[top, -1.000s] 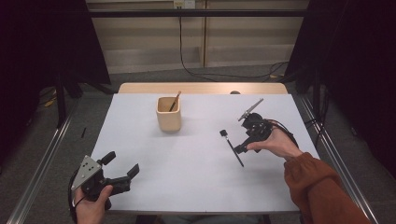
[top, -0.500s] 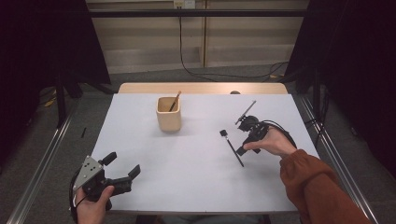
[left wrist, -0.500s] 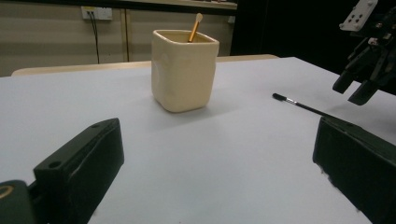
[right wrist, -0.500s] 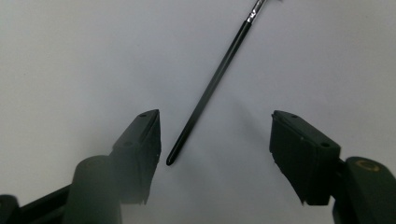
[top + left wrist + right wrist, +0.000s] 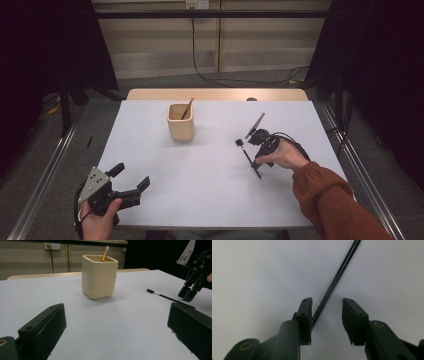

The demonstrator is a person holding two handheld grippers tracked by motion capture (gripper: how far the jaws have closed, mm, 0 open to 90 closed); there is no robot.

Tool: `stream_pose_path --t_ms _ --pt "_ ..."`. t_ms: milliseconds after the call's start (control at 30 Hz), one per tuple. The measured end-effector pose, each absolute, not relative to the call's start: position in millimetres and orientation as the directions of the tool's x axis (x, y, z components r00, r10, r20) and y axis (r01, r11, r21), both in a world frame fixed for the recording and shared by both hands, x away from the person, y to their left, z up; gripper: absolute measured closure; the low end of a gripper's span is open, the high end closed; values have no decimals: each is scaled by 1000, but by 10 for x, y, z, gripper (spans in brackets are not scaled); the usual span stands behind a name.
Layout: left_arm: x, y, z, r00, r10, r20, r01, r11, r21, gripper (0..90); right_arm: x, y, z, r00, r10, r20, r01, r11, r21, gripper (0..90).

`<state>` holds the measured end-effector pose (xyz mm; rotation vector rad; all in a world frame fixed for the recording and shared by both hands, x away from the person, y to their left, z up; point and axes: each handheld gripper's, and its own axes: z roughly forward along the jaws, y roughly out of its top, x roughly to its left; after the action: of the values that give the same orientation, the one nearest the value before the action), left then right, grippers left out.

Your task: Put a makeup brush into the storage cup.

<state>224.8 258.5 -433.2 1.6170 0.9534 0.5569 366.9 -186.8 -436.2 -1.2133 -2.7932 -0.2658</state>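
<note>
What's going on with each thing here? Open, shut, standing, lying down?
Cup: upright on the table, a wooden stick leaning inside it.
Black brush: lying flat on the table, not lifted.
Right hand-held gripper: open, jaws down around the brush's handle.
Left hand-held gripper: open wide, holding nothing.

- We see a matt white table top [image 5: 200,175], smooth like paper, with a pale wood edge at twelve o'clock.
- The cream cup [image 5: 99,276] looks glazed, faintly glossy.
- The right gripper [image 5: 327,315] has matt black plastic jaws.
</note>
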Motion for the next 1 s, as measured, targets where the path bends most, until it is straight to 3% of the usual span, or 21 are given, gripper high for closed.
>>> stream_pose_path --t_ms 567,1000 --pt "2245 2611 -4332 551 824 -127 295 -50 954 19 3647 -1798 -4483 -661 740 126 750 655 86 796" --pt "2248 2610 -4335 552 824 -129 299 -51 953 19 3649 -1745 -4480 -645 760 82 764 643 59 867"
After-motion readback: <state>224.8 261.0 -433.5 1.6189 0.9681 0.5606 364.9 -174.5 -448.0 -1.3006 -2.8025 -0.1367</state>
